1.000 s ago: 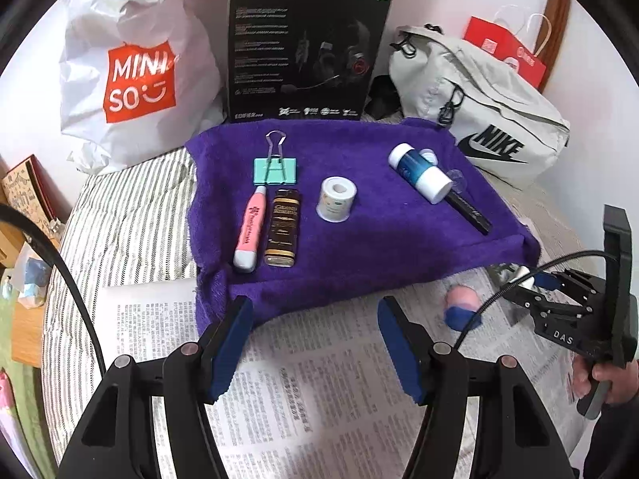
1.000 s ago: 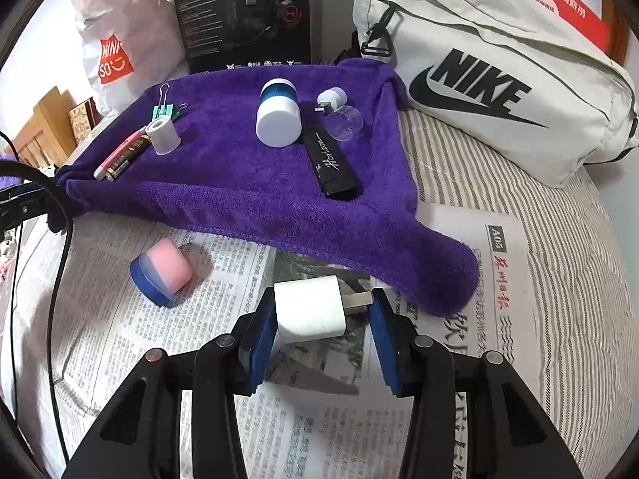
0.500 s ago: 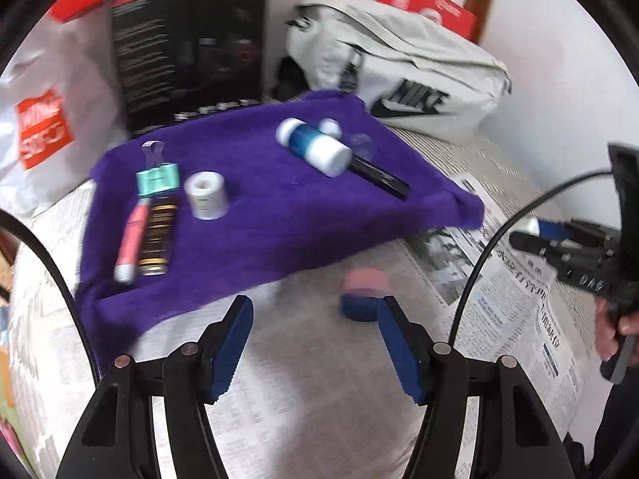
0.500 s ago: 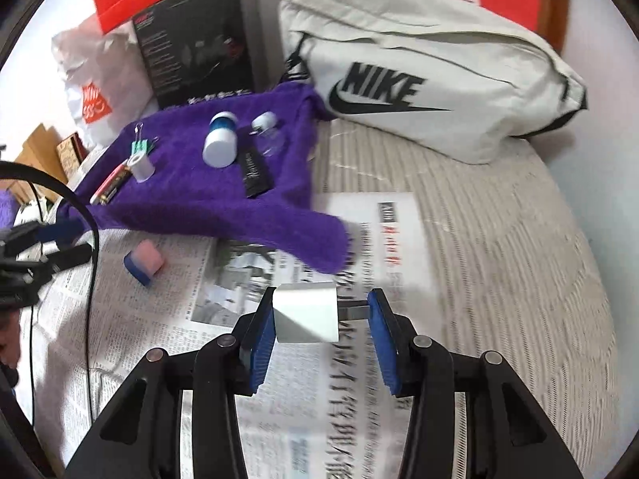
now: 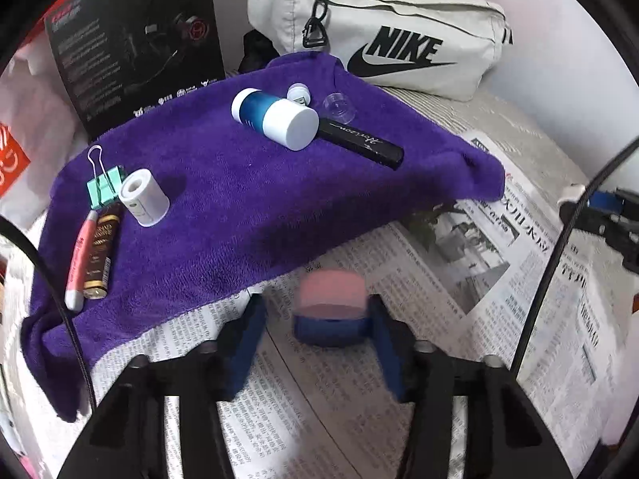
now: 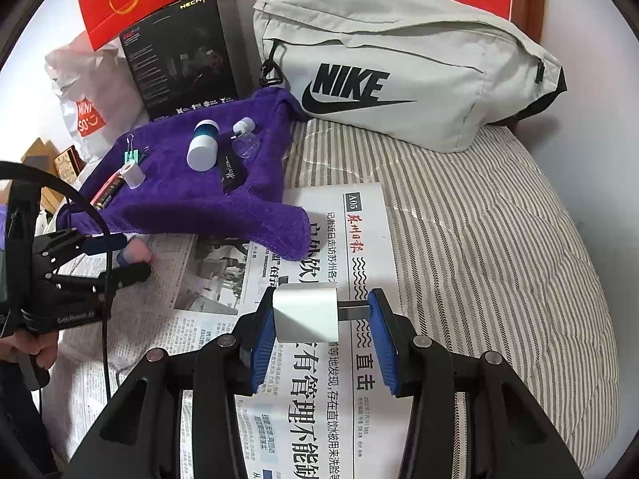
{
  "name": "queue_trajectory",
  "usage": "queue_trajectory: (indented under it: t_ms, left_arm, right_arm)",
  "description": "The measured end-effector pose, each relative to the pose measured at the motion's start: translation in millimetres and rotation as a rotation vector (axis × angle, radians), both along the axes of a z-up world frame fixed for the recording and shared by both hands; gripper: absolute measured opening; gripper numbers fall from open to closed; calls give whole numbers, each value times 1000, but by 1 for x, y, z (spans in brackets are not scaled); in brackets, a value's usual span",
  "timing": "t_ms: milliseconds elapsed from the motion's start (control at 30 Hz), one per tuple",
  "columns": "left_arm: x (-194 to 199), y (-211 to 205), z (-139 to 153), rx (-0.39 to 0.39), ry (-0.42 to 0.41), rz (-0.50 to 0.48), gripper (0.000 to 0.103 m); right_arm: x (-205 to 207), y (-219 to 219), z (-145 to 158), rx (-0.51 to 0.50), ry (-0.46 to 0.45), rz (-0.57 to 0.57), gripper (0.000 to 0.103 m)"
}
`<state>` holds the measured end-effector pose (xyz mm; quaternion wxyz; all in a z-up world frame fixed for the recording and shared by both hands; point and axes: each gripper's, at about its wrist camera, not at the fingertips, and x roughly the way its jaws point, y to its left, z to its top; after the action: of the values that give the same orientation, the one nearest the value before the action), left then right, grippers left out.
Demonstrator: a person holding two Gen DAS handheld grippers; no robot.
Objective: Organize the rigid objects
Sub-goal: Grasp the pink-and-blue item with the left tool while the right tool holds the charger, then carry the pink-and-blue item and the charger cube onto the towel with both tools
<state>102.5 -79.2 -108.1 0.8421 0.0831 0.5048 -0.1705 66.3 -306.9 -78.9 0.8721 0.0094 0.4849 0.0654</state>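
Observation:
A pink-and-blue block (image 5: 329,311) lies on the newspaper (image 5: 459,263) just below the purple towel (image 5: 247,215). My left gripper (image 5: 315,311) straddles it, jaws closing; the right pad is at the block's side and the left pad stands apart. The right wrist view shows that left gripper (image 6: 124,255) around the block (image 6: 137,253). My right gripper (image 6: 321,315) is shut on a white charger plug (image 6: 305,313), held above the newspaper with its prongs against the right pad. On the towel lie a blue-and-white bottle (image 5: 275,117), a black tube (image 5: 361,141), a white tape roll (image 5: 143,197), a green binder clip (image 5: 104,187) and a pink pen (image 5: 80,259).
A grey Nike bag (image 6: 399,76) and a black headset box (image 6: 181,60) stand behind the towel, with a white shopping bag (image 6: 86,92) at the left. Newspaper (image 6: 319,399) covers the striped bedding (image 6: 499,259) in front. A cable (image 5: 551,271) crosses the left wrist view at right.
My left gripper has swung right and down to the pink-and-blue block and its jaws have narrowed around it. My right gripper has carried the charger away from the towel, up and to the right.

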Motion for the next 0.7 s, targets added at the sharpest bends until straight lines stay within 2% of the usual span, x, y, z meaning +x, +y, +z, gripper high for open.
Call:
queue_trajectory:
  t_ms: [33, 67, 400, 567, 700]
  left_arm:
    - [1, 2, 0, -3, -3, 3, 42]
    - [1, 2, 0, -1, -6, 1, 35]
    - [-1, 3, 3, -4, 6, 1, 35]
    - [-3, 4, 4, 38, 8, 6, 35]
    - [-4, 8, 2, 18, 8, 14, 35]
  right_arm:
    - [0, 1, 0, 2, 0, 2, 44]
    - [1, 2, 0, 8, 1, 5, 44]
    - [4, 11, -1, 22, 5, 35, 44]
    - [5, 17, -3, 18, 11, 50, 44]
    - [7, 21, -5, 23, 15, 60, 44]
